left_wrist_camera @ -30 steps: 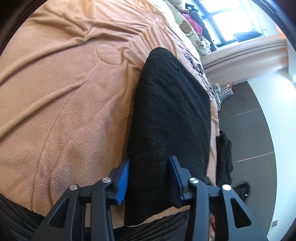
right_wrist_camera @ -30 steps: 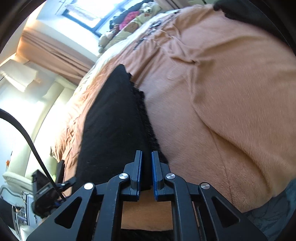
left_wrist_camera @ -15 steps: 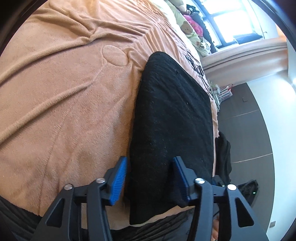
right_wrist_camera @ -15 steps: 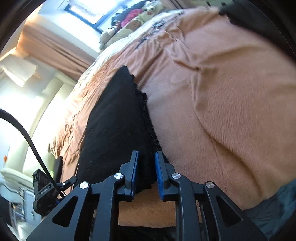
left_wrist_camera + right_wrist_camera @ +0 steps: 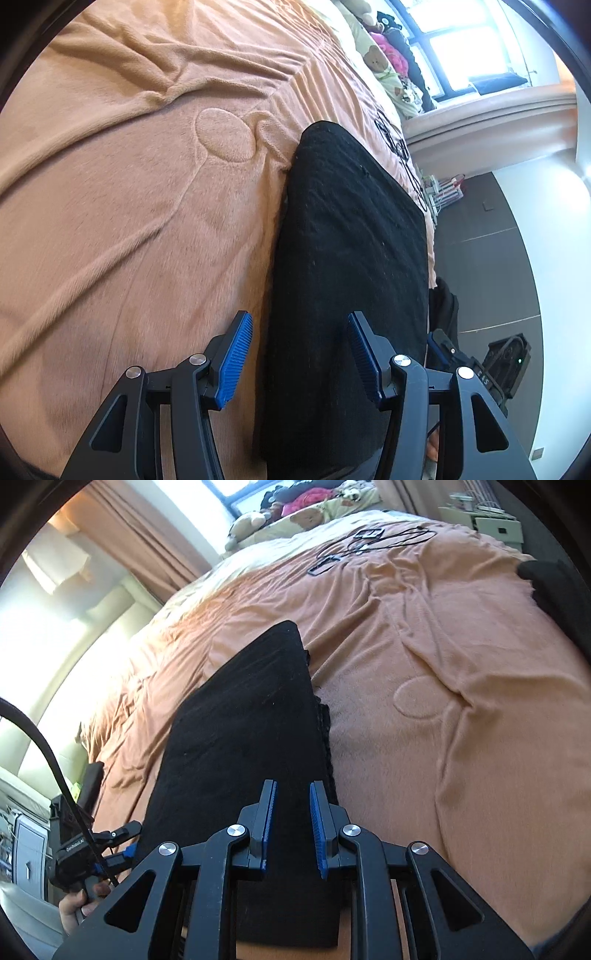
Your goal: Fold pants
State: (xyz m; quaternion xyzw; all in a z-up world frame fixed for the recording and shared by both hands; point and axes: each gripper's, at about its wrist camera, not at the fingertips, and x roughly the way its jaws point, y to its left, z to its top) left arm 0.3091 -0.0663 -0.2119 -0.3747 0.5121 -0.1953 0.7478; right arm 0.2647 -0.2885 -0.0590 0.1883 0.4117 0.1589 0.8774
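Observation:
The black pants [image 5: 351,258] lie folded into a long flat rectangle on the orange blanket [image 5: 129,221]; they also show in the right wrist view [image 5: 251,723]. My left gripper [image 5: 301,356] is open and empty above the near end of the pants, its blue pads wide apart. My right gripper [image 5: 291,823] is open and empty above the near end at the other side. The left gripper's body [image 5: 74,845], held by a hand, shows at the lower left of the right wrist view.
Black cables and small devices [image 5: 369,542] lie on the far part of the bed. Stuffed toys and pillows [image 5: 295,509] sit by the window. Another dark garment [image 5: 554,587] lies at the bed's right edge. Dark floor [image 5: 480,258] lies past the bed.
My right gripper was shut on the pants' edge and has opened and let go. My left gripper has opened wider. Both have drawn back and lifted a little.

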